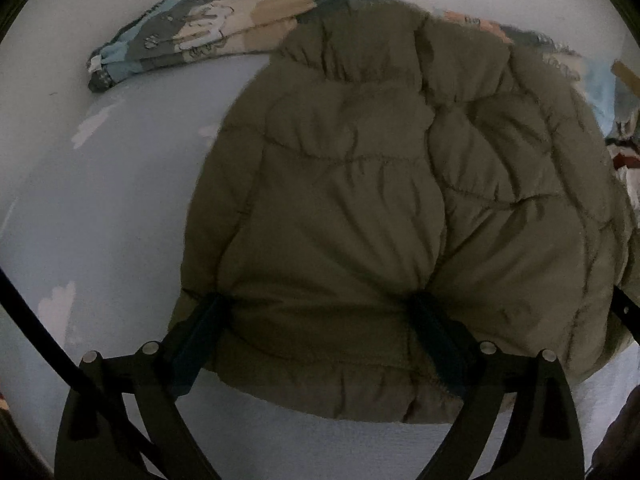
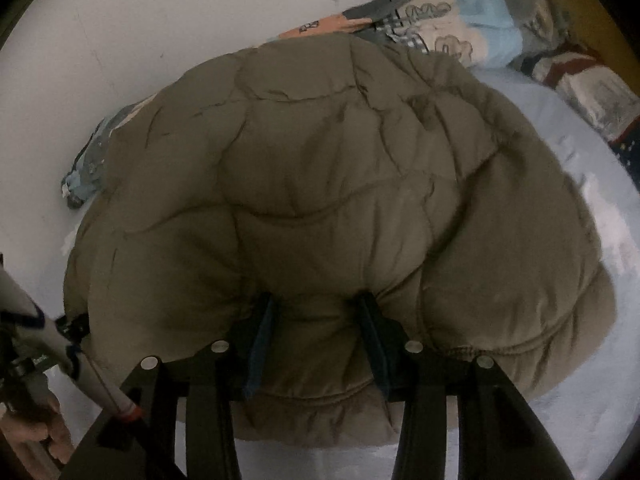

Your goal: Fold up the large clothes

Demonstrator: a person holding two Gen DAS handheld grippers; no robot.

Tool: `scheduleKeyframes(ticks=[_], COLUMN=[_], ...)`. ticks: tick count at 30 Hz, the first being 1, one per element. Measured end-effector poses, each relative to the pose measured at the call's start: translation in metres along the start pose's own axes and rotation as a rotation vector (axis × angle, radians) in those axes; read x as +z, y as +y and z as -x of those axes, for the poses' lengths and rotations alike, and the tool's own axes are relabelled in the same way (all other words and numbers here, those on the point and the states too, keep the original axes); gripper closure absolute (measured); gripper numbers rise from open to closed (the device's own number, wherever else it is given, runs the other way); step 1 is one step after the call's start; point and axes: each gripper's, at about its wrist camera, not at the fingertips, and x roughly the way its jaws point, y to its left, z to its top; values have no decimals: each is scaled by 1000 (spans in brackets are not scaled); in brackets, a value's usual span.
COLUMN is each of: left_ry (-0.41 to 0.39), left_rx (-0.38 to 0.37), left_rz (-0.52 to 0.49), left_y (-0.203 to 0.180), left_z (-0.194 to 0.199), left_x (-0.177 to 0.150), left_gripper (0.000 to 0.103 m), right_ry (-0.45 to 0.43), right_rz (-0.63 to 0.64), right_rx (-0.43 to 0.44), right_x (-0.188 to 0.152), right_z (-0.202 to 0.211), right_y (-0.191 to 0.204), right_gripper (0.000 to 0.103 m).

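An olive quilted puffer jacket (image 1: 380,184) lies on a pale blue bed sheet (image 1: 100,200). In the left wrist view my left gripper (image 1: 320,300) has its fingers wide apart, pressed into the jacket's near hem, with padding bulging between them. In the right wrist view the same jacket (image 2: 320,184) fills the frame. My right gripper (image 2: 316,300) has its fingers narrower, sunk into the jacket's near edge with a thick fold of fabric between them. The fingertips are buried in the fabric.
A patterned quilt (image 1: 192,36) lies bunched along the white wall behind the jacket, also in the right wrist view (image 2: 460,16). More patterned bedding (image 2: 592,92) sits at the far right. A hand and the other gripper's handle (image 2: 36,380) show at the lower left.
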Motion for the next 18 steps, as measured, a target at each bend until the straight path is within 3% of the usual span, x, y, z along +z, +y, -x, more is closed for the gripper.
scheduleKeyframes(ticks=[4, 7, 11, 14, 18], left_ry=[-86, -114, -29, 37, 65], left_rx=[-66, -28, -6, -23, -7], left_rz=[49, 73, 103, 142, 136], left_y=[14, 27, 39, 40, 35], left_z=[35, 46, 25, 6, -5], left_x=[8, 9, 6, 1, -1], left_gripper=[9, 9, 9, 9, 9], right_ry=[-27, -104, -111, -38, 25], right_rz=[-68, -153, -208, -253, -264], right_rx=[46, 101, 14, -50, -51], right_x=[7, 17, 21, 11, 2], right_z=[23, 56, 76, 66, 49], right_y=[-9, -29, -65, -90, -98], right_gripper=[57, 56, 56, 58, 61])
